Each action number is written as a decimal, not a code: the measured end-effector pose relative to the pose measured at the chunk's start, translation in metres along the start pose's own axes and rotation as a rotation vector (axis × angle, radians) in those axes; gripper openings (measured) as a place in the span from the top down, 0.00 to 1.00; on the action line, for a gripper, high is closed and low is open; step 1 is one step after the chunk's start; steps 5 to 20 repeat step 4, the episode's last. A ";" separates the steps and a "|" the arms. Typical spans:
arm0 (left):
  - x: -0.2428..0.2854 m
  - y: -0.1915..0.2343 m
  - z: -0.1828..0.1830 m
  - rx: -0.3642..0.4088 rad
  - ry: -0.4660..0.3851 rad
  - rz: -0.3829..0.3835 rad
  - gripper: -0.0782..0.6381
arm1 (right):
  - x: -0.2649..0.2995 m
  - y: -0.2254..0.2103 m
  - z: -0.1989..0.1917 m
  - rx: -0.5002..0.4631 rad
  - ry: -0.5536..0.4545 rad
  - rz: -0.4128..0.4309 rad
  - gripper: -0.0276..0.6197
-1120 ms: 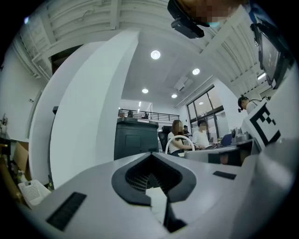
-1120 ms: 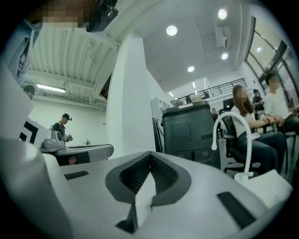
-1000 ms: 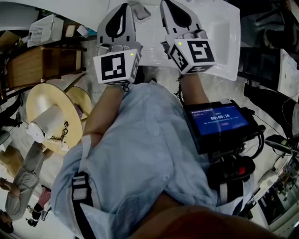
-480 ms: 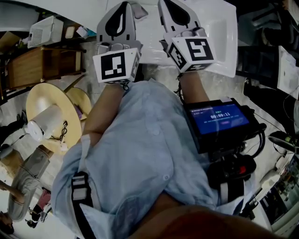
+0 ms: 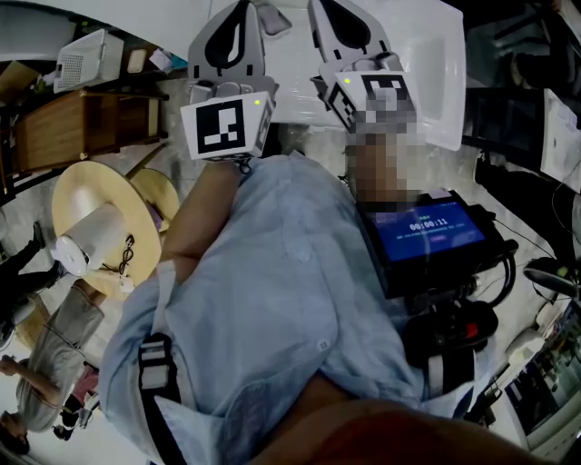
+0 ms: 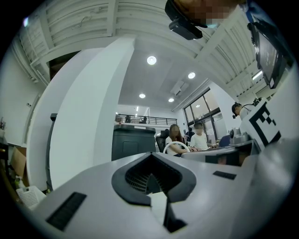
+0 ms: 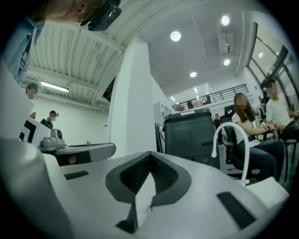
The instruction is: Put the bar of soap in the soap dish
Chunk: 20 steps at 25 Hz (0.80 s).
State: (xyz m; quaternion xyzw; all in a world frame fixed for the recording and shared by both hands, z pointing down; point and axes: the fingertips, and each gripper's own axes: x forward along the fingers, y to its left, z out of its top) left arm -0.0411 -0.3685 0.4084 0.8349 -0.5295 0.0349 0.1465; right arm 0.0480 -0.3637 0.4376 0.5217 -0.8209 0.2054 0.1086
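Note:
Neither a bar of soap nor a soap dish shows in any view. In the head view both grippers are held side by side close to the person's chest. They point away toward a white basin-like surface (image 5: pixel 427 82) at the top. My left gripper (image 5: pixel 238 13) has its jaws together with nothing between them, as the left gripper view (image 6: pixel 150 161) also shows. My right gripper (image 5: pixel 325 9) is likewise shut and empty in the right gripper view (image 7: pixel 149 158). A small grey thing (image 5: pixel 272 20) lies between their tips; I cannot tell what it is.
A device with a blue screen (image 5: pixel 427 232) hangs at the person's waist. A round wooden table (image 5: pixel 95 218) and a wooden crate (image 5: pixel 77 123) stand at the left, with people (image 5: pixel 45 381) below. The gripper views show a white column (image 6: pixel 93 107), a dark cabinet (image 6: pixel 133 142) and seated people (image 6: pixel 187 137).
Both grippers have stayed where they were, still shut. The people at the lower left of the head view have shifted, and the blue screen's counter has advanced.

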 end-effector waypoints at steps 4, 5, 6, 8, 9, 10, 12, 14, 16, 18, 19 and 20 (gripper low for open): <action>-0.007 -0.005 0.006 0.002 0.003 -0.006 0.88 | -0.009 0.004 0.003 0.004 0.007 -0.003 0.95; -0.007 -0.005 0.006 0.002 0.003 -0.006 0.88 | -0.009 0.004 0.003 0.004 0.007 -0.003 0.95; -0.007 -0.005 0.006 0.002 0.003 -0.006 0.88 | -0.009 0.004 0.003 0.004 0.007 -0.003 0.95; -0.007 -0.005 0.006 0.002 0.003 -0.006 0.88 | -0.009 0.004 0.003 0.004 0.007 -0.003 0.95; -0.007 -0.005 0.006 0.002 0.003 -0.006 0.88 | -0.009 0.004 0.003 0.004 0.007 -0.003 0.95; -0.007 -0.005 0.006 0.002 0.003 -0.006 0.88 | -0.009 0.004 0.003 0.004 0.007 -0.003 0.95; -0.007 -0.005 0.006 0.002 0.003 -0.006 0.88 | -0.009 0.004 0.003 0.004 0.007 -0.003 0.95; -0.007 -0.005 0.006 0.002 0.003 -0.006 0.88 | -0.009 0.004 0.003 0.004 0.007 -0.003 0.95; -0.007 -0.005 0.006 0.002 0.003 -0.006 0.88 | -0.009 0.004 0.003 0.004 0.007 -0.003 0.95; -0.007 -0.005 0.006 0.002 0.003 -0.006 0.88 | -0.009 0.004 0.003 0.004 0.007 -0.003 0.95; -0.007 -0.005 0.006 0.002 0.003 -0.006 0.88 | -0.009 0.004 0.003 0.004 0.007 -0.003 0.95; -0.007 -0.005 0.006 0.002 0.003 -0.006 0.88 | -0.009 0.004 0.003 0.004 0.007 -0.003 0.95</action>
